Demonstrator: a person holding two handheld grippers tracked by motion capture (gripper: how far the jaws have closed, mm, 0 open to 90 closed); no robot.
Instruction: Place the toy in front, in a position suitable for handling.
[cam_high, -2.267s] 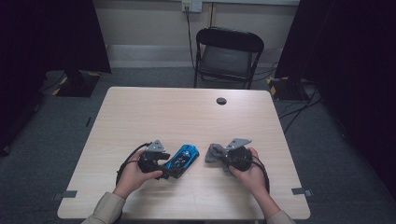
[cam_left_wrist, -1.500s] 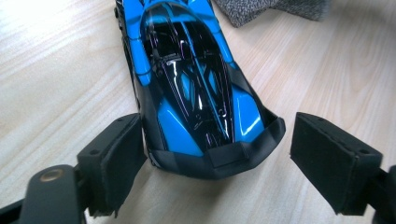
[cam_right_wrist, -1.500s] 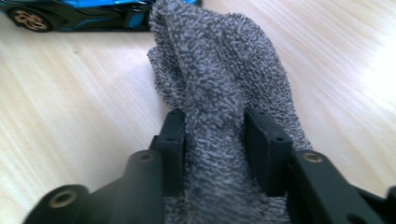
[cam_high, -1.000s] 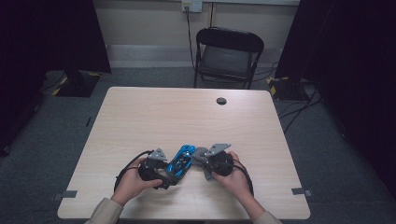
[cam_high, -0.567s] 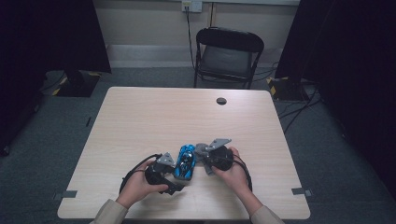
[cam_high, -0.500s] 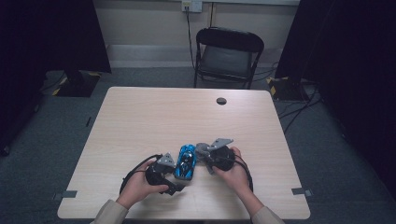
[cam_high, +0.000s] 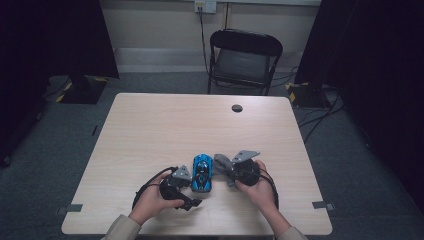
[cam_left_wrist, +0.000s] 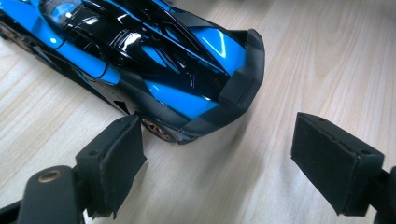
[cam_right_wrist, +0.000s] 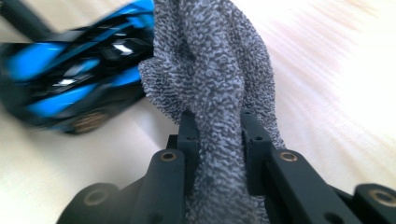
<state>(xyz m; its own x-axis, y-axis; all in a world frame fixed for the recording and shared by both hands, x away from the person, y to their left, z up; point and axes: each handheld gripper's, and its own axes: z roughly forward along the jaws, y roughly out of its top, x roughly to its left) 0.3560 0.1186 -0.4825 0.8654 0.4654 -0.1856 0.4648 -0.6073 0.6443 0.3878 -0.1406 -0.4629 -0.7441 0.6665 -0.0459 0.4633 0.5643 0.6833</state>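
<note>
Right gripper (cam_right_wrist: 217, 128) had its jaws clamped on a grey cloth (cam_right_wrist: 212, 60), after they had just been closing on it, and the cloth touched the side of the blue toy car (cam_high: 202, 172). Left gripper (cam_left_wrist: 219, 158) stood open, its pads apart just behind the car's rear, holding nothing. Farther away, the car rested on the wooden table (cam_high: 190, 125), between both hands near the front edge.

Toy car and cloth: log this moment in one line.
right tool: shut on grey cloth | cloth: beside blue toy car | left tool: open at car's end, not gripping | car: on table
</note>
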